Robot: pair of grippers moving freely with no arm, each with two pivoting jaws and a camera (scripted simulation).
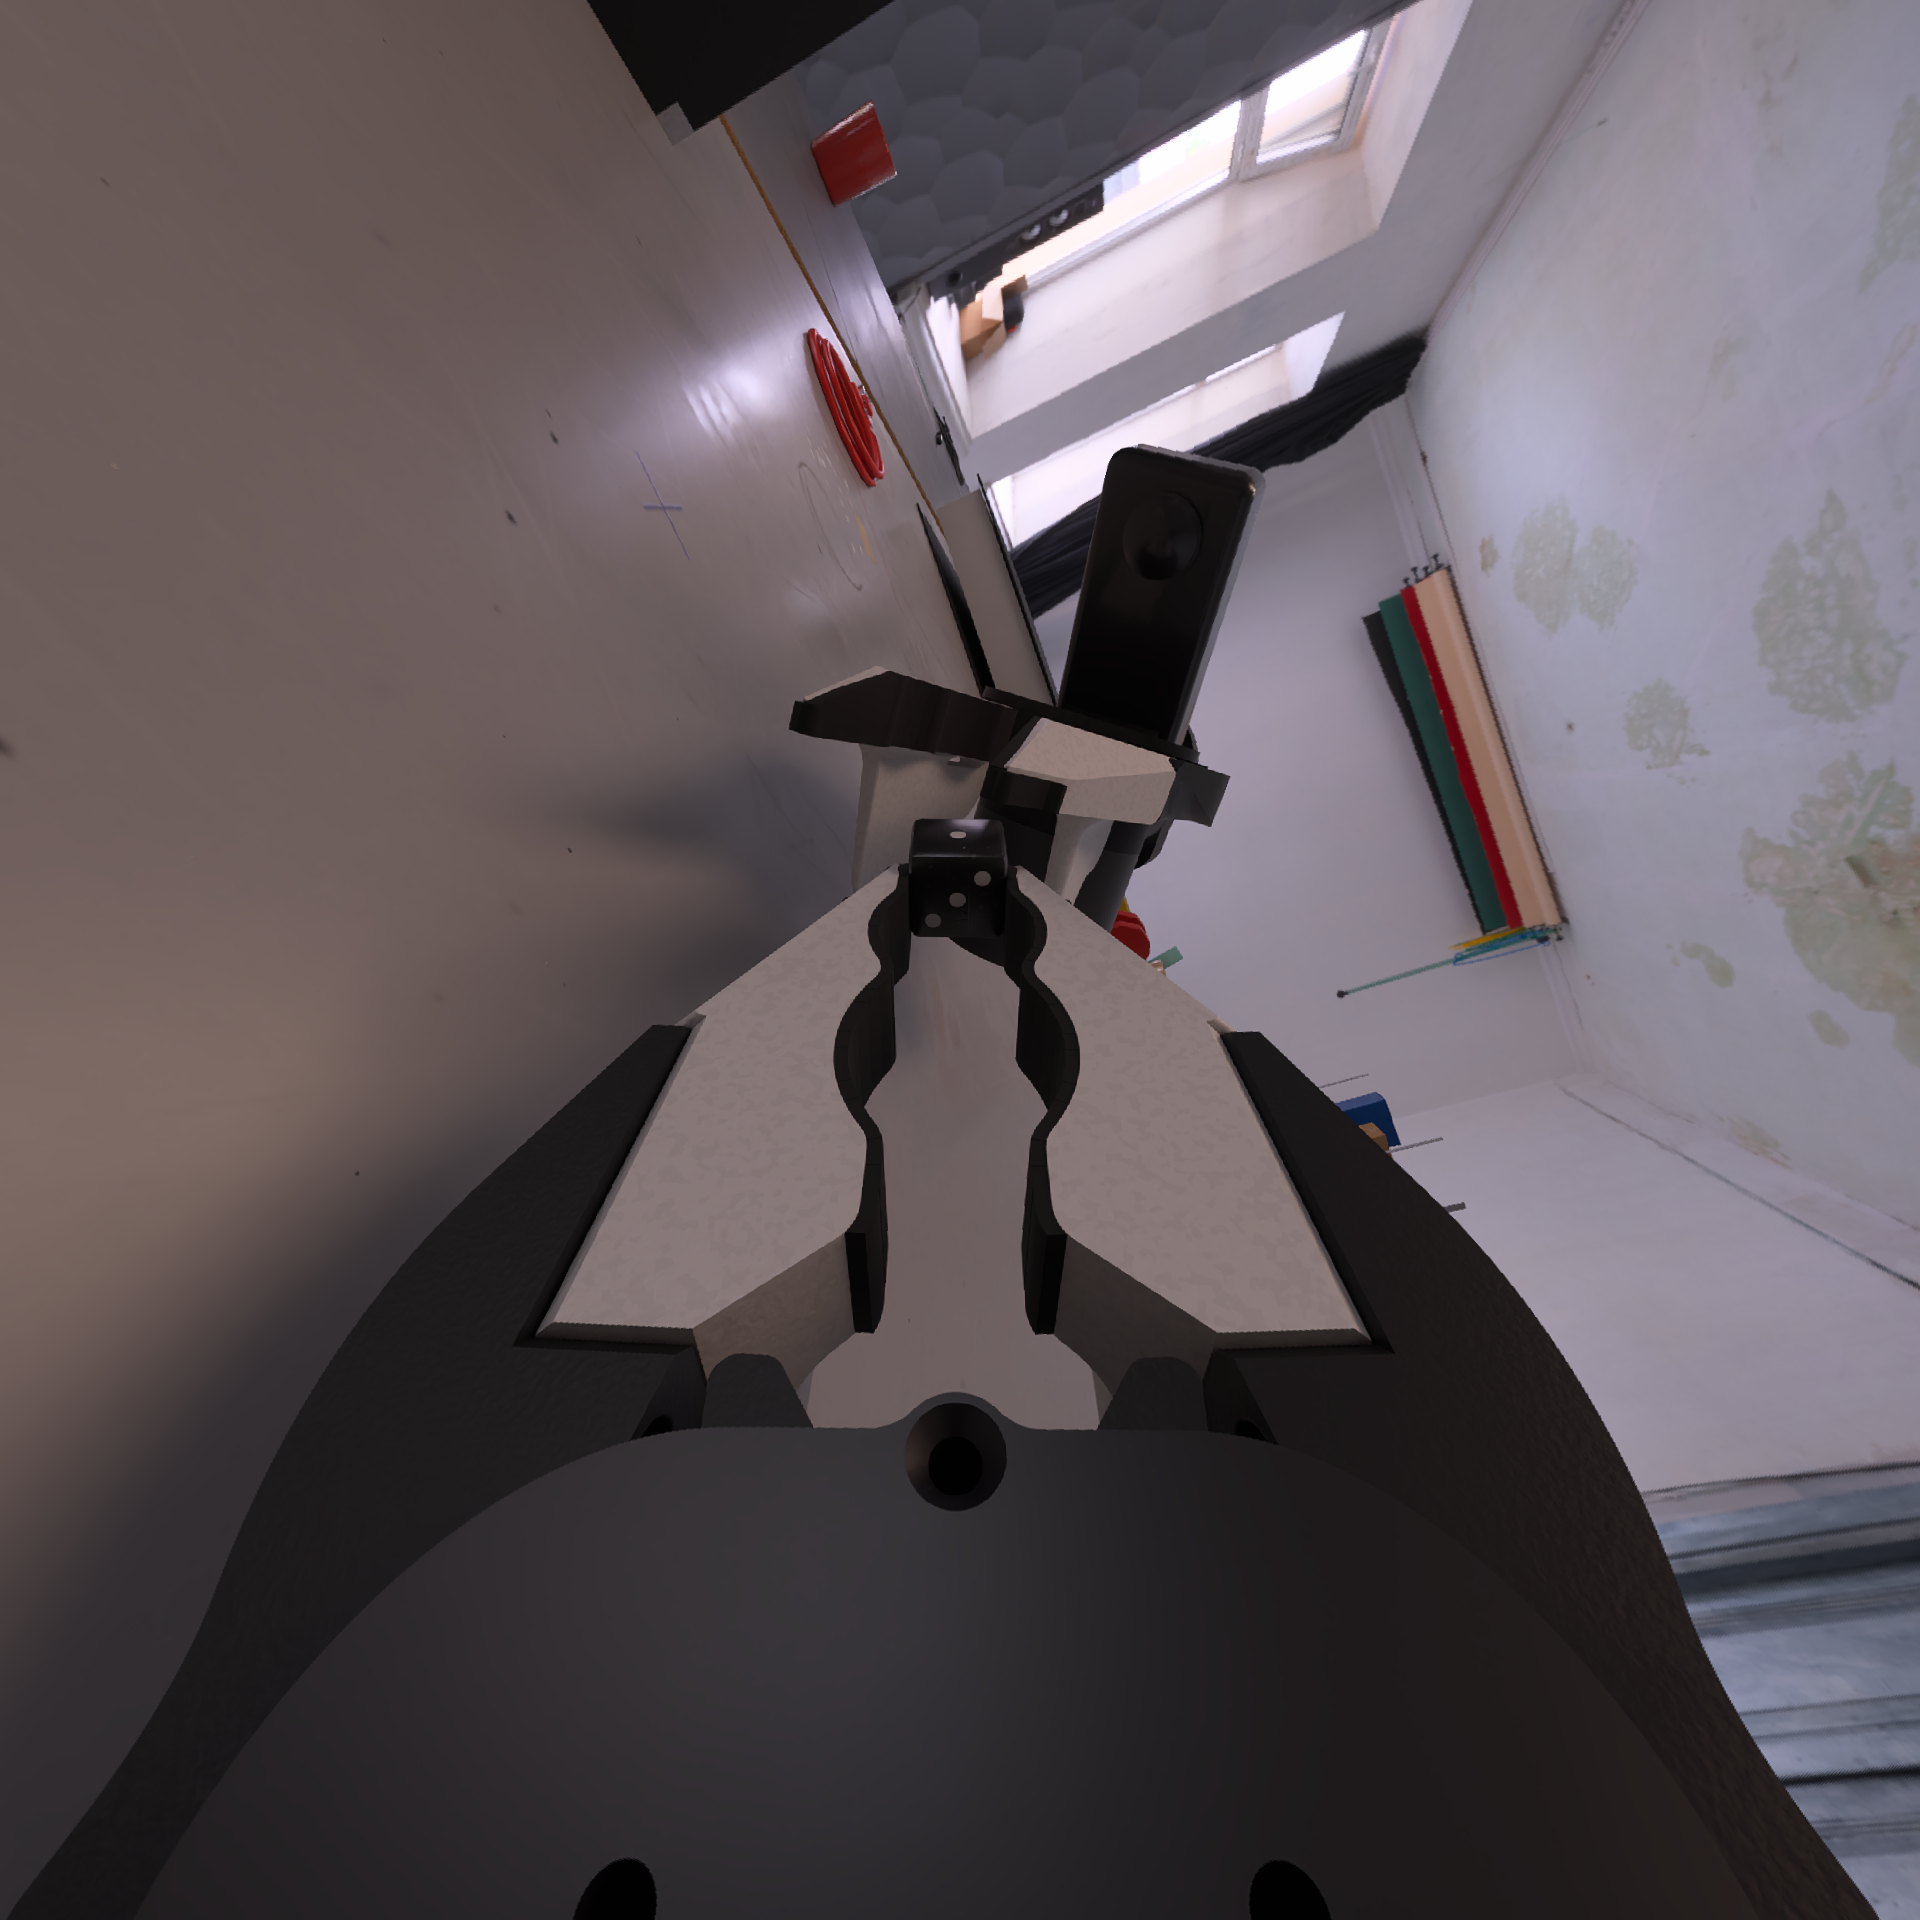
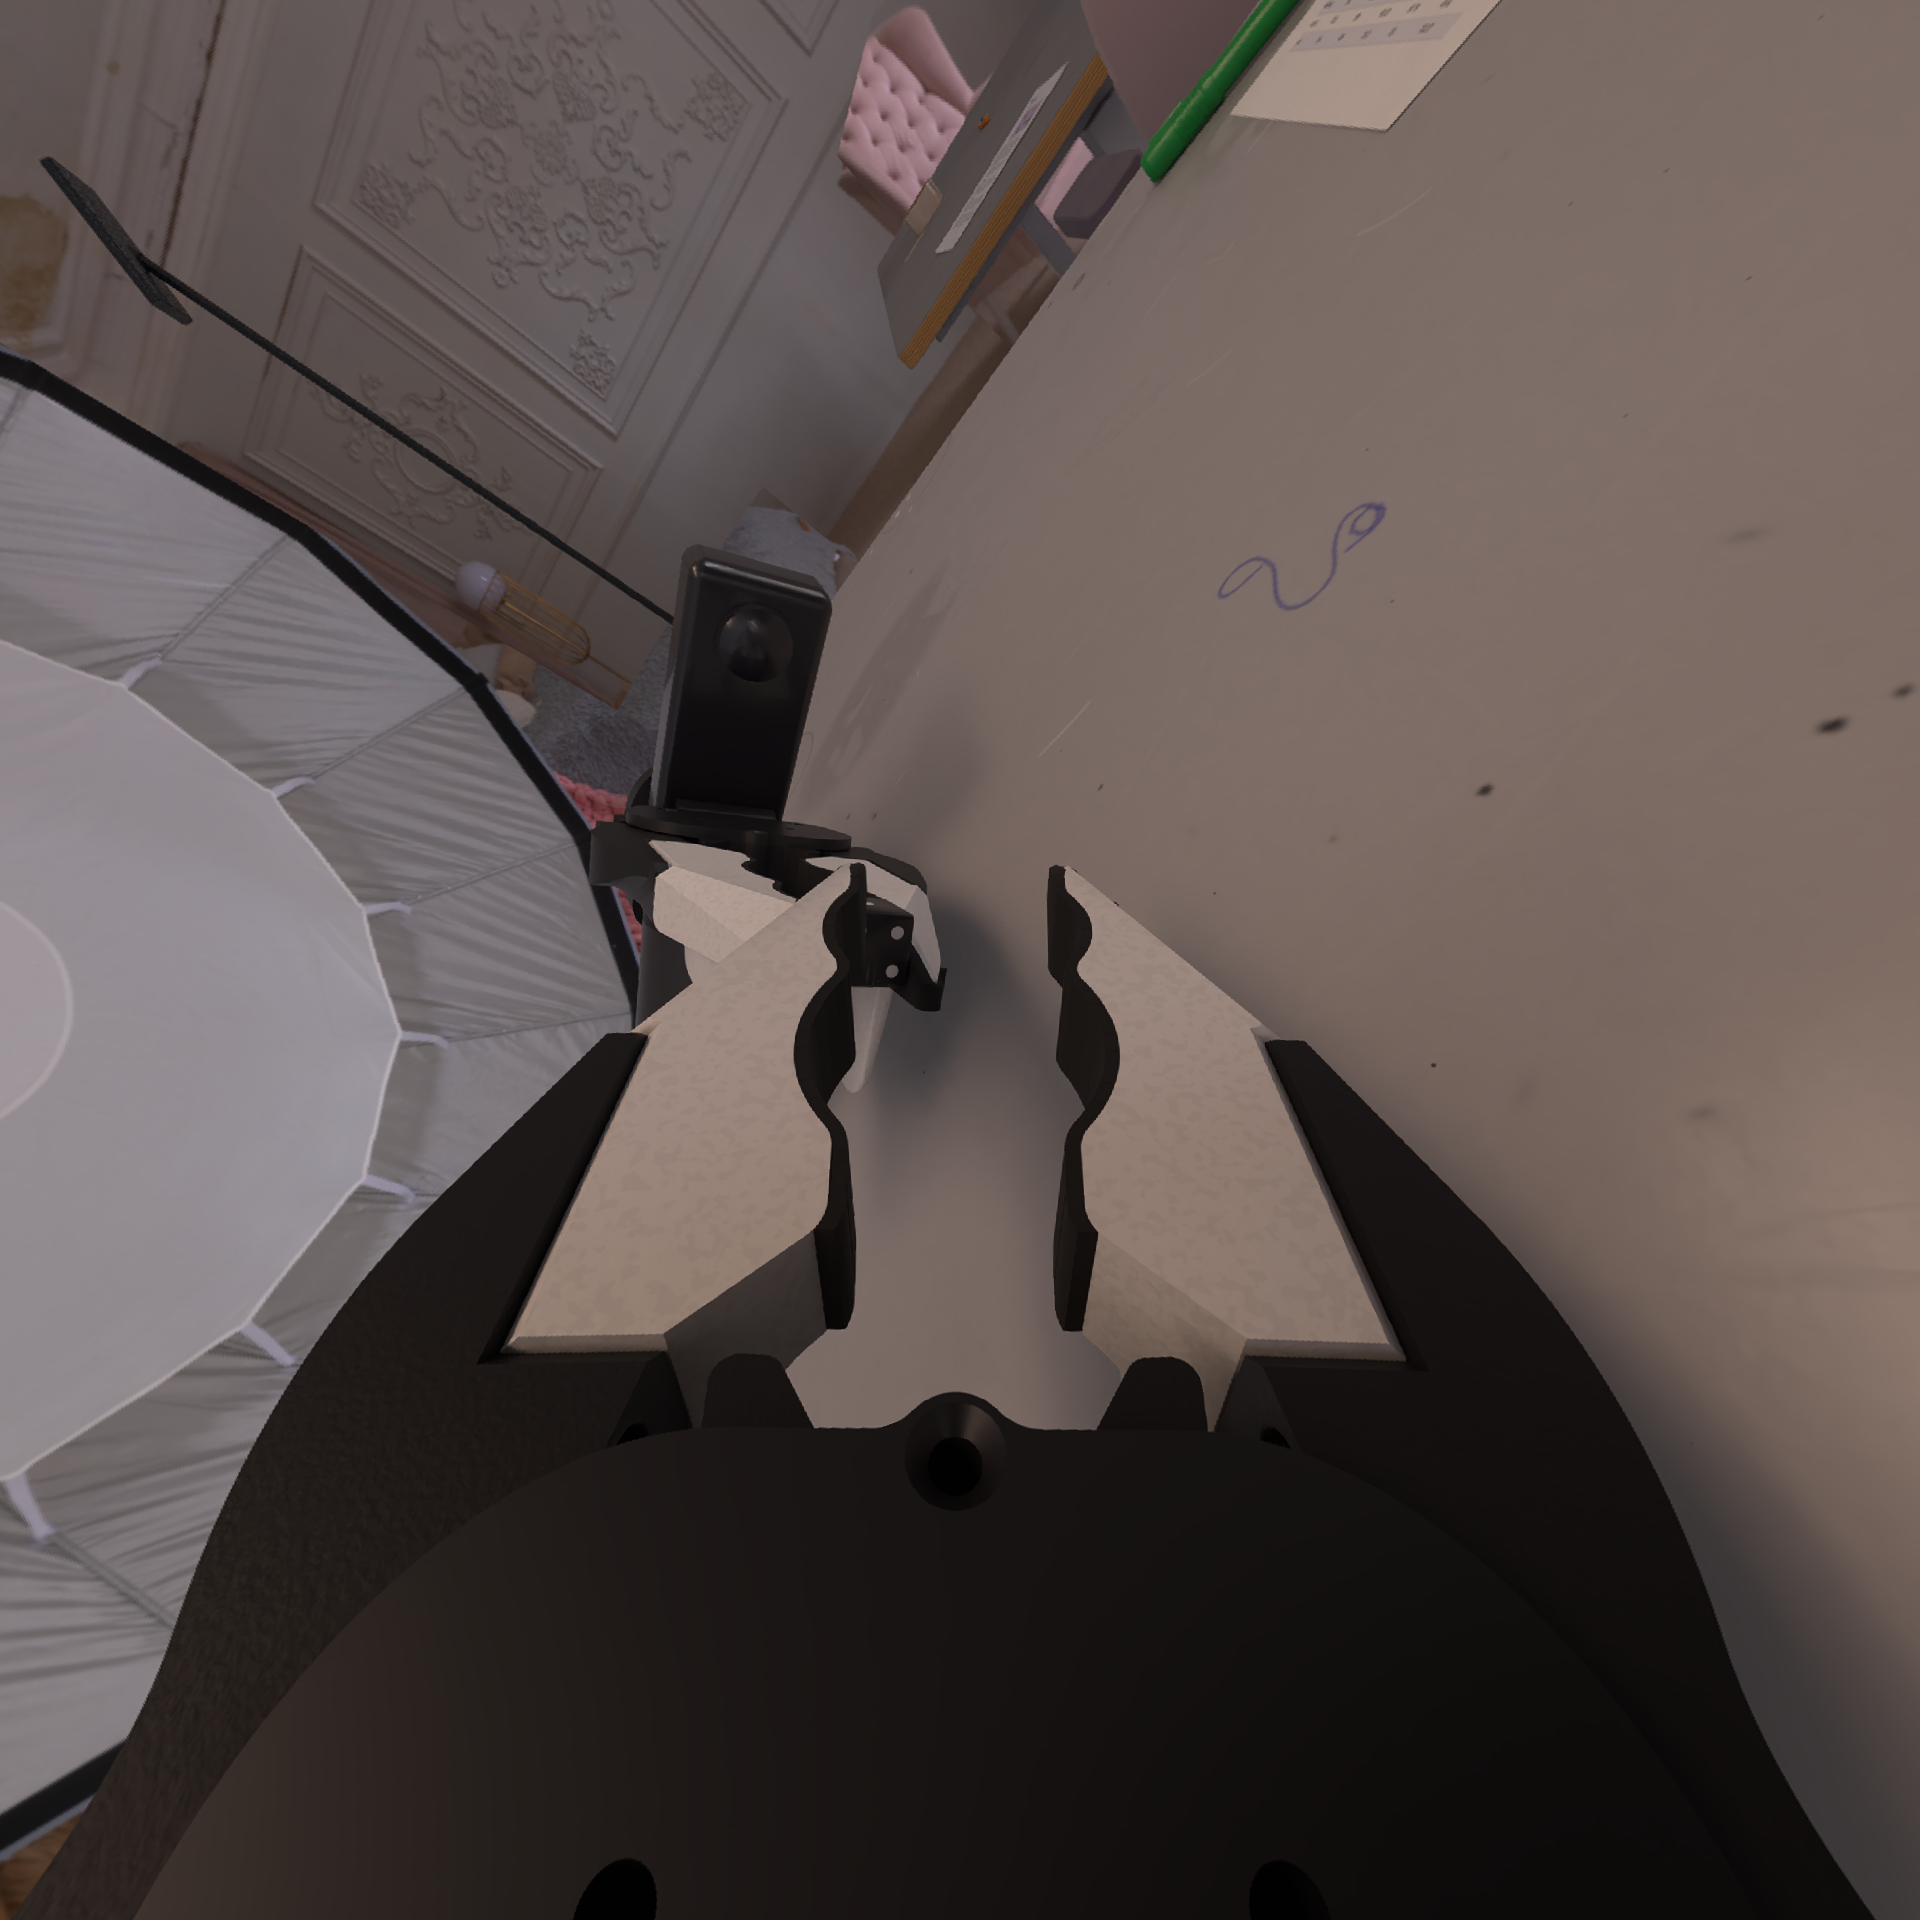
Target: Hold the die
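The die [image 1: 956,902] is black with white pips. My left gripper [image 1: 954,881] is shut on it, pinching it between the fingertips, off the grey table [image 1: 364,623]. My right gripper [image 2: 954,894] is open and empty, facing the left one tip to tip. In the right wrist view the die [image 2: 889,951] shows just beyond my right gripper's left fingertip, partly hidden by it, not between the jaws. The left gripper [image 2: 800,899] shows behind it. The right gripper [image 1: 1049,764] also shows in the left wrist view just past the die.
A red block [image 1: 852,156] and a red coiled ring [image 1: 844,410] lie farther along the table. A green marker [image 2: 1205,94] and a paper sheet [image 2: 1351,62] lie at the table's far end. A large white softbox [image 2: 208,935] stands beside the table.
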